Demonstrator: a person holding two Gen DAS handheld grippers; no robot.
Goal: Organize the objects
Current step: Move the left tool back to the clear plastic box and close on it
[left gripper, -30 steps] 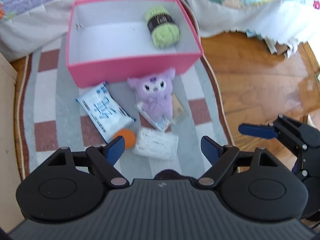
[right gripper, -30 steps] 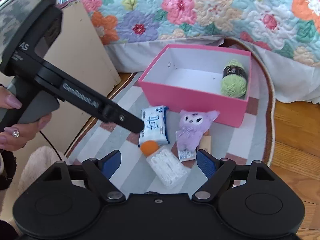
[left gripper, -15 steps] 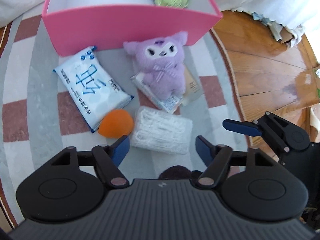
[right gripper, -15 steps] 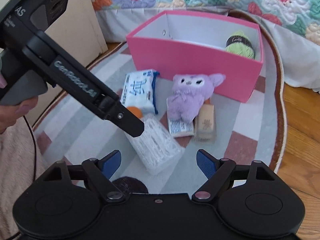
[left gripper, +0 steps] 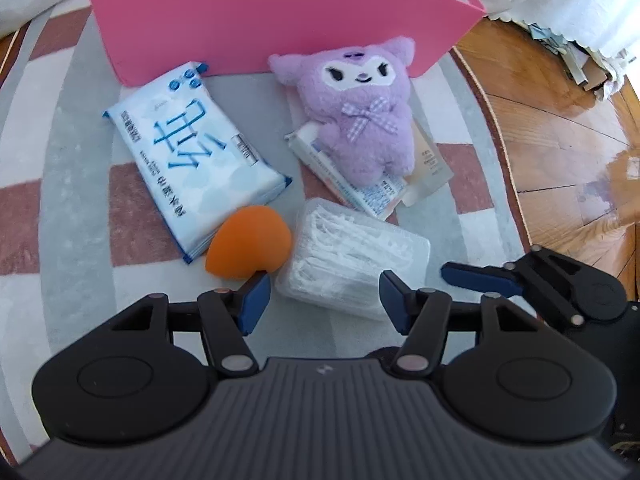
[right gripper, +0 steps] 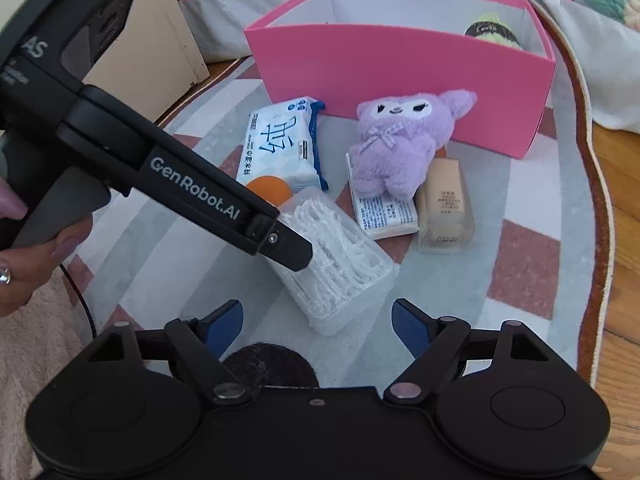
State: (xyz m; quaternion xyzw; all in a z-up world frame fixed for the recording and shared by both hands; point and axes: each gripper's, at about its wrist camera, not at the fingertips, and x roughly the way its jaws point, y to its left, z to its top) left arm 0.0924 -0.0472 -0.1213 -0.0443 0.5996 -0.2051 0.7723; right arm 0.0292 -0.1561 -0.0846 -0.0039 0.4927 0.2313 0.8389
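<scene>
The clear plastic box of white cotton swabs [left gripper: 352, 256] lies low-centre on the rug, long axis crosswise between the closing left gripper [left gripper: 324, 300] jaws, untouched; right gripper [right gripper: 318, 322] jaws apart.

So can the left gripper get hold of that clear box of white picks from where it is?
Probably yes. The left gripper hangs right over the clear box, its jaws closing with the box's near end between them. Only the orange sponge crowds one side.

Bright daylight glares on the wooden floor [left gripper: 568, 152]; fisheye bends edges, focus slightly soft.
</scene>
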